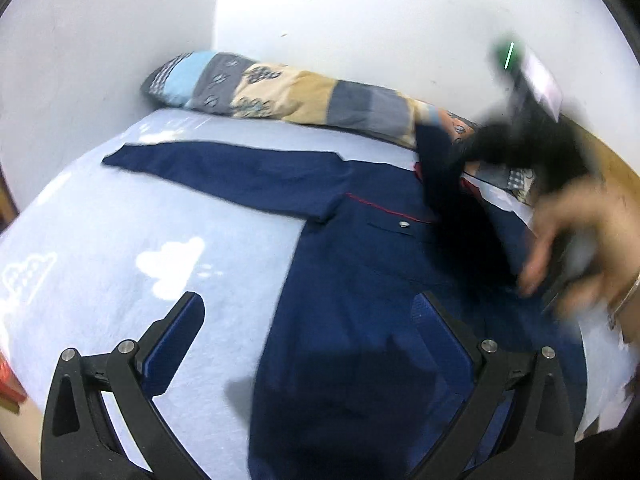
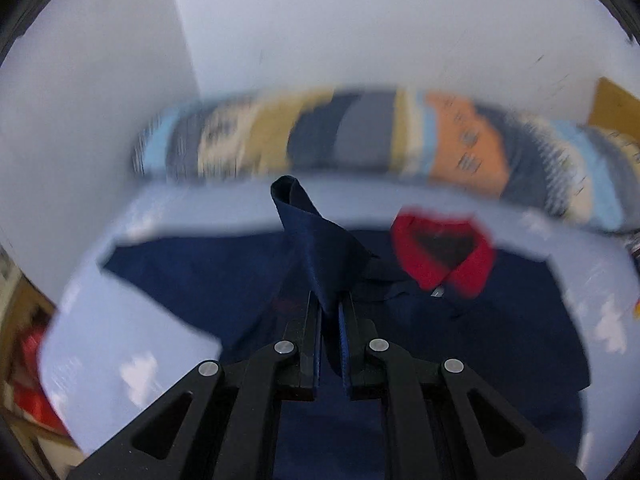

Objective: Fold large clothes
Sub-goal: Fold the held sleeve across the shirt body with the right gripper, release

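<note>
Left gripper [image 1: 308,320], seen at the bottom of the left wrist view, stands with its black jaws spread wide and nothing between them; one blue-padded finger hangs over the pale blue cloud-print bedsheet [image 1: 120,240], the other over the body of the large navy-blue long-sleeved shirt with red piping [image 1: 360,280]. That shirt lies face up across the centre of the frame, one sleeve [image 1: 224,176] stretched flat toward the upper left. Along the wall at the top runs a long patchwork-patterned bolster pillow [image 1: 304,96]. At the right edge, blurred by motion, the person's bare hand [image 1: 580,248] grips the other tool, and a dark strip of cloth rises from the shirt toward it.

In the right wrist view, the right gripper [image 2: 330,312] at lower centre has its jaws pinched narrow on the shirt's other sleeve [image 2: 316,240], whose cuff stands up above the fingers in mid-frame. To the right of it lies the shirt's red collar [image 2: 444,256]; the navy body fills the lower half of the frame, with the pillow blurred across the top.

Judging by this, the step in hand is folding a sleeve inward across the chest. The next move calls for carrying the held sleeve over the body, laying it flat without bunching, and letting go; the idle left tool could then take the outstretched sleeve at upper left.
</note>
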{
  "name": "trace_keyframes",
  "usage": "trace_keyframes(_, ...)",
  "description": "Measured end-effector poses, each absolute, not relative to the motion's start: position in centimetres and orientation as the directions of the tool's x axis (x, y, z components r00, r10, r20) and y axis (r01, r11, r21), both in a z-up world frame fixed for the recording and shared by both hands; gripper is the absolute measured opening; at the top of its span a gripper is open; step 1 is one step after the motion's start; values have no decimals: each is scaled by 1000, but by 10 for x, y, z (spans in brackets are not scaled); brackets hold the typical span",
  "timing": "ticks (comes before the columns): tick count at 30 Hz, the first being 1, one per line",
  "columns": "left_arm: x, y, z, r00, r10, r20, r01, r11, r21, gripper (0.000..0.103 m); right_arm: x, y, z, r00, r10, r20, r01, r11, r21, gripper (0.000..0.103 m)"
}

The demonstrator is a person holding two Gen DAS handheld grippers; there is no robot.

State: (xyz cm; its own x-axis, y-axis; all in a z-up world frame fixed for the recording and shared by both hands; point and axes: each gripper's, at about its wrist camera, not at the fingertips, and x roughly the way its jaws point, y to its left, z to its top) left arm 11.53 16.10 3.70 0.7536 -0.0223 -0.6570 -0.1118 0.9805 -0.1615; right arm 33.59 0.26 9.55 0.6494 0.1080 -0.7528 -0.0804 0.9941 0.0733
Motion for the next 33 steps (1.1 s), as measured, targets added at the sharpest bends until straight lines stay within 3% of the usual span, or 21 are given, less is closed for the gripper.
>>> trace_keyframes(5, 118, 170, 34, 746, -35, -664, -129, 972, -196, 103, 335, 35, -19, 519, 94, -850, -73, 995, 65, 10)
trace_keyframes(7, 118, 169, 35, 747, -34, -663, -120, 975, -185, 103, 333, 34, -41, 490, 131, -862, -71, 991, 110, 19)
trace_keyframes(9, 118, 168, 35, 746, -34, -665, -118, 976, -182, 103, 328, 37, -44, 508, 145, -849, -89, 989, 115, 35)
trace_keyframes(10, 117, 168, 35, 746, -34, -665, -121, 975, -185, 103, 327, 39, -40, 496, 173, -851, -129, 984, 125, 49)
trace_keyframes(14, 116, 175, 38, 751, -28, -660, -147, 967, -208, 103, 311, 40, 3, 485, 278, -829, -292, 945, 147, 52)
trace_keyframes(17, 118, 178, 37, 745, -32, -666, -160, 961, -225, 103, 299, 17, 35, 551, 310, -775, -307, 939, 157, 64)
trace_keyframes(20, 121, 177, 35, 737, -34, -675, -163, 960, -227, 103, 310, -10, 38, 592, 212, -778, -212, 972, 103, 64)
trace_keyframes(25, 125, 172, 33, 730, -27, -683, -163, 964, -212, 103, 322, -54, -19, 492, 85, -867, -10, 996, 92, 55)
trace_keyframes(27, 127, 171, 31, 725, -26, -688, -167, 963, -212, 103, 314, -51, -50, 416, 60, -907, -9, 998, 62, 57)
trace_keyframes(30, 129, 170, 29, 718, -27, -695, -170, 962, -213, 103, 295, -31, -51, 450, 20, -893, -99, 995, -27, 56)
trace_keyframes(31, 129, 170, 29, 718, -26, -695, -170, 963, -211, 103, 291, -29, -48, 444, 40, -895, -112, 994, -11, 49)
trace_keyframes(33, 130, 169, 29, 719, -17, -695, -172, 964, -202, 103, 278, -30, -37, 468, 105, -878, -120, 991, 54, 52)
